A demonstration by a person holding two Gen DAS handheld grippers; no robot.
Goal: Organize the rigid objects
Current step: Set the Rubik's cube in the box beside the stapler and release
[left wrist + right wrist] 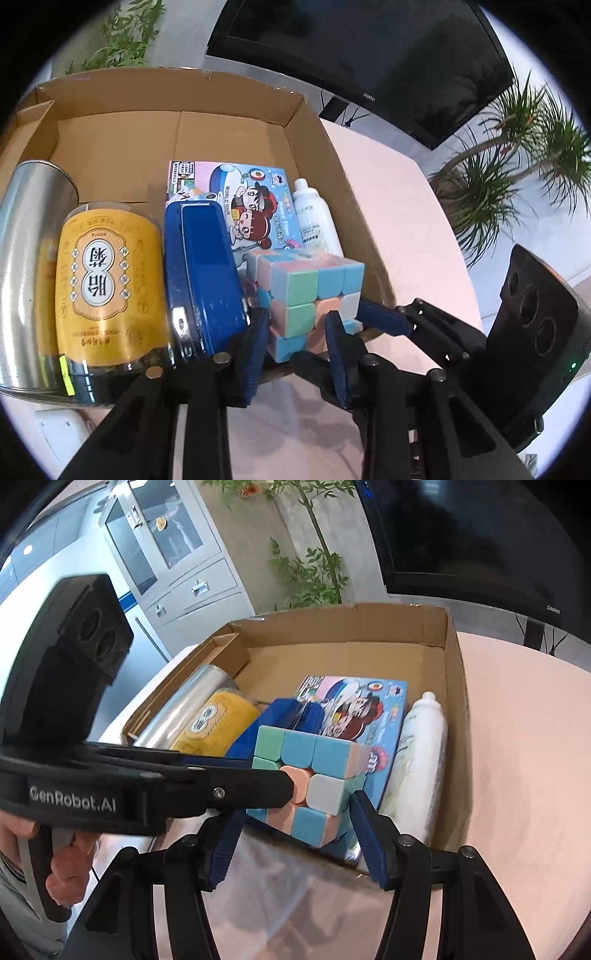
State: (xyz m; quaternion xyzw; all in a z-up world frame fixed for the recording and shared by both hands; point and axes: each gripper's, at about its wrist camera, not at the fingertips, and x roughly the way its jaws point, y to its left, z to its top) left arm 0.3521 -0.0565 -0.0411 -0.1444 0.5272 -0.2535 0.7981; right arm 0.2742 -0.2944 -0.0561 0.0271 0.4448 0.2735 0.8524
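Note:
A pastel puzzle cube point(306, 295) point(314, 779) sits at the near right of an open cardboard box point(122, 144) point(454, 686). My left gripper point(299, 332) has its blue fingers on both sides of the cube, shut on it. My right gripper point(295, 838) is open just in front of the cube, empty, at the box's near edge. In the box lie a steel cylinder point(26, 266), a yellow-labelled jar point(107, 280), a blue case point(201, 269), a cartoon-printed box point(255, 206) and a white spray bottle point(317, 218) point(417, 768).
The box stands on a pink table point(399, 206) point(524, 775). A dark monitor point(369, 48) stands behind it, with plants point(517, 155) at the right and a grey cabinet point(177, 561) at the left.

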